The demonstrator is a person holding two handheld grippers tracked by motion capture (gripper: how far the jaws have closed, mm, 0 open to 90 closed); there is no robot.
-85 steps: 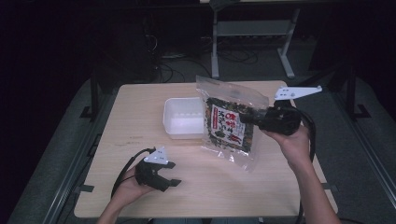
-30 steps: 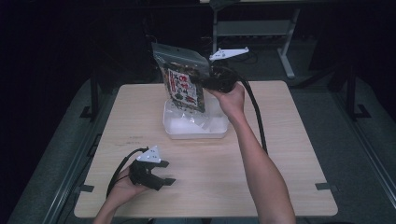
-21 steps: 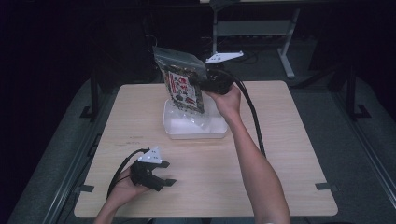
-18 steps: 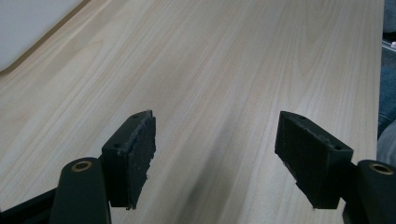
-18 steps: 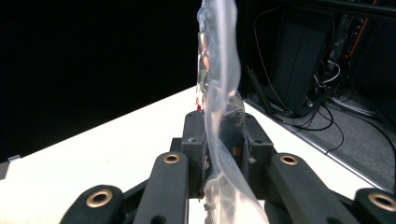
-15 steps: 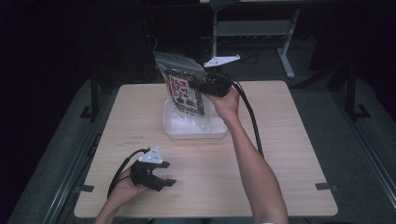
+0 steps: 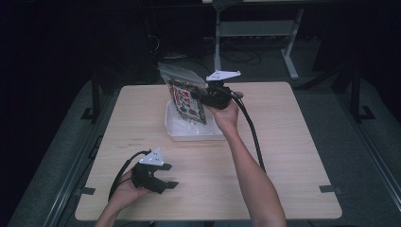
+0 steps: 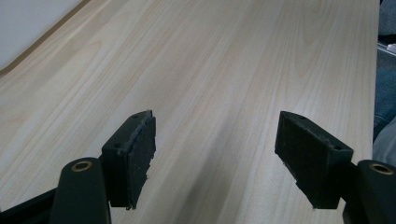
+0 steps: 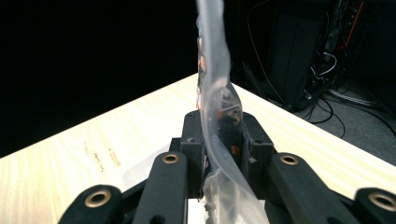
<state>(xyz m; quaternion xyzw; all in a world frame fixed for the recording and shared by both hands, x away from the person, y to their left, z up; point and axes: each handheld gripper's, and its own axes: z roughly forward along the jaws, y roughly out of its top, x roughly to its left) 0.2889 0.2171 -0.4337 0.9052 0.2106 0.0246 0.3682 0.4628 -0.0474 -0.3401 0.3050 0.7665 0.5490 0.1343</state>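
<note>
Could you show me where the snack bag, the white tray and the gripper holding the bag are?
snack bag (image 7: pixel 188 98), high view, on its printed front.
white tray (image 7: pixel 173 132), high view, on its near left rim.
right gripper (image 9: pixel 219 140), right gripper view, between its jaws, clamped on the bag's clear edge.

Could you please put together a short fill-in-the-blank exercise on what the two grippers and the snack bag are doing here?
1. The right gripper is shut on the edge of the ____.
2. The snack bag hangs directly above the white ____ on the table.
3. The left gripper rests near the table's front edge with its jaws ____ and nothing between them.
4. The white tray sits on the ____.

Missing words: snack bag; tray; open; table
</note>
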